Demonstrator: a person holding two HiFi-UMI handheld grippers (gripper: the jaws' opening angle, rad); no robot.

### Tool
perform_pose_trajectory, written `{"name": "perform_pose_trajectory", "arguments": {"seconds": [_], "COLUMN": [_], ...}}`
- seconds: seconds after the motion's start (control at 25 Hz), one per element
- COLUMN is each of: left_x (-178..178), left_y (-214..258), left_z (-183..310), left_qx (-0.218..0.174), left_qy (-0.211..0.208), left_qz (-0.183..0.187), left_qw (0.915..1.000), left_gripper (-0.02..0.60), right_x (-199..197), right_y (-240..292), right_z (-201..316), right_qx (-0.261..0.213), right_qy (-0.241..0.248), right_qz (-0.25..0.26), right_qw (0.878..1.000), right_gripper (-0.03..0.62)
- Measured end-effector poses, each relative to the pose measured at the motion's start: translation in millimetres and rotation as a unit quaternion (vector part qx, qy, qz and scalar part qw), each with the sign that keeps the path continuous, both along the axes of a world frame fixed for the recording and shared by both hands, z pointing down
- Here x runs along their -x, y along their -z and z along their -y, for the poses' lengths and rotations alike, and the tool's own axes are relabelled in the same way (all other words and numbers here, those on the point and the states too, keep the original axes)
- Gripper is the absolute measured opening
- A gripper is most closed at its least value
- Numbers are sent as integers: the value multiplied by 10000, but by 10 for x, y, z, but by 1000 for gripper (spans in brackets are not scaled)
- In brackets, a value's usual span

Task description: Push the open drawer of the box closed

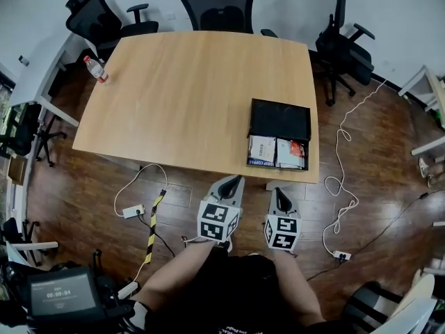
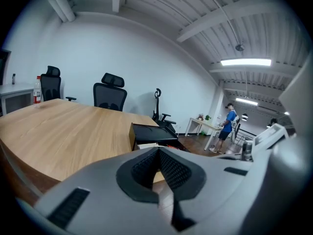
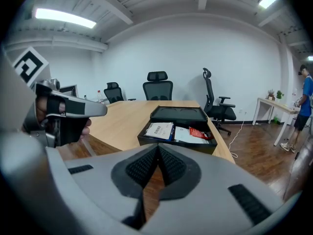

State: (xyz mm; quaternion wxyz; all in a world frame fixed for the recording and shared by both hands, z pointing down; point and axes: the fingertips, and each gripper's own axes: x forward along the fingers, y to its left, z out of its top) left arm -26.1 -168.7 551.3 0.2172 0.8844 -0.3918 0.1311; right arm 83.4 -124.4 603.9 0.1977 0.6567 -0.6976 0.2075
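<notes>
At the near right corner of the pale wooden worktop sits the flat black box. Its open drawer sticks out toward the worktop's front edge. The drawer is a shallow black tray, with white printed booklets on its left side and a red packet on more white paper on its right.

Both grippers are off the worktop, held over the dark plank floor just short of that edge, so nothing touches the drawer. The right gripper points pretty much straight at the drawer front, near it but apart. The left gripper is just beside the right one, and the drawer lies ahead of it and off to its right.

In both gripper views the fingers are pressed together tip to tip with nothing between them. They're smooth grey plastic shells with black ribbed pads. Each gripper carries a white cube with black square markers.

The box top looks matte, with a shallow recessed panel. The worktop is smooth light wood grain with rounded corners. A clear plastic bottle with a red label stands at the far left corner, well apart from the box. Black mesh office chairs ring the far side, and a thin white cable snakes over the floor to the right of the worktop.
</notes>
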Motion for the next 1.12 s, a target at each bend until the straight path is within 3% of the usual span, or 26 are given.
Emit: {"name": "perform_pose_trajectory", "arguments": {"seconds": [0.64,1.12], "left_x": [123,367], "left_y": [-185,-192], "left_z": [210,295], "left_qx": [169,184], "left_qy": [73,477], "left_qz": [71,227], "left_qw": [9998,9984], "left_gripper": [0,0], "right_x": [-185,-356], "right_y": [-457,-843], "right_z": [203,426], "right_qx": [620,1112], "right_qy": [-168,-229], "right_qz": [-208,-91], "right_qw": [9977,9935], "right_gripper": [8,84]}}
